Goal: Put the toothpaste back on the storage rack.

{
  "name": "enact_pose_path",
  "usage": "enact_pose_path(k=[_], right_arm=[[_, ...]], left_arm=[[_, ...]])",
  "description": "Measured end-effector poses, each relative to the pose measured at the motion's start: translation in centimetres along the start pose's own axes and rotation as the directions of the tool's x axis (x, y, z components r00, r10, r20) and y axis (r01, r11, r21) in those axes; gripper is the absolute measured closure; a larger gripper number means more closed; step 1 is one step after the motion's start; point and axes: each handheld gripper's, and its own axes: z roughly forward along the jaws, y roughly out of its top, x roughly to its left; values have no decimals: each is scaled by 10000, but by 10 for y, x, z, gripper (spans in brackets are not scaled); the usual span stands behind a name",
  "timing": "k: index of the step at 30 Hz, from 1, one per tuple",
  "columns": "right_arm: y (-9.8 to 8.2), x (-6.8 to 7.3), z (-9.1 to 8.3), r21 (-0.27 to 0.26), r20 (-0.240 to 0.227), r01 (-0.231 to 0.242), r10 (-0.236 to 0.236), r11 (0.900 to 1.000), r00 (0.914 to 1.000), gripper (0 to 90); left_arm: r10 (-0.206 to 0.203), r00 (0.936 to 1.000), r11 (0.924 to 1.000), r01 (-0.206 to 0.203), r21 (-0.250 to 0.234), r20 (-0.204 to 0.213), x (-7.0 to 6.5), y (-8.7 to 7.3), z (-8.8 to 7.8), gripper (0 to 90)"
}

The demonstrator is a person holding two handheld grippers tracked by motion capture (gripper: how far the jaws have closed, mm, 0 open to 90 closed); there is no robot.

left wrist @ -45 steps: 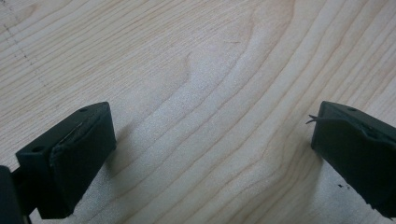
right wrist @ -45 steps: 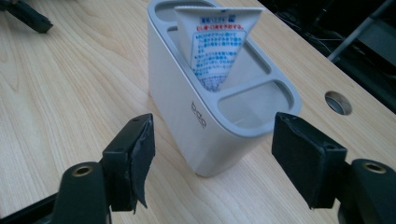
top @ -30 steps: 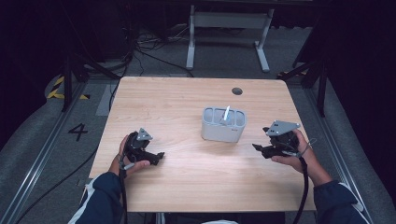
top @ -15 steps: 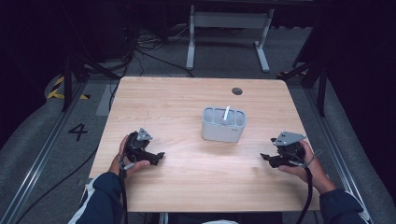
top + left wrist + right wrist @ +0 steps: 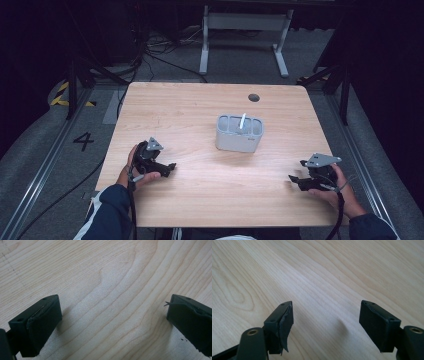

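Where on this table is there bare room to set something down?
Nearly everywhere: the table is bare behind the grey caddy, and between the left gripper and right gripper along the near edge. Only the caddy's spot and the patches under both hands are taken.

A pale wooden table (image 5: 200,110) bears a grey compartmented holder (image 5: 239,134) near its middle.

2 black grippers (grey 3-cornered plates on top), trailing cables, navy sleeves
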Motion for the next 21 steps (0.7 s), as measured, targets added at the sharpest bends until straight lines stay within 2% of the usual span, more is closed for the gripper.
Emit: enact_pose_path(k=[5,8,12,21], right_arm=[[-17,-3,-3,-193,-106,-258,256,9995,9996,277],[-27,-8,-5,-470,-425,-824,804,9955,9959,270],[-39,-15,-5,-900,-692,-1511,1452,9844,9870,230],[-41,-16,-6,-901,-595,-1569,1519,9835,9866,222]], left_arm=[[-8,10000,10000,8,-3,-3,0,0,0,2],[-2,10000,10000,2,3,0,0,0,0,2],[3,10000,10000,-3,3,0,0,0,0,2],[-64,10000,10000,64,-11,-58,-1,0,0,3]])
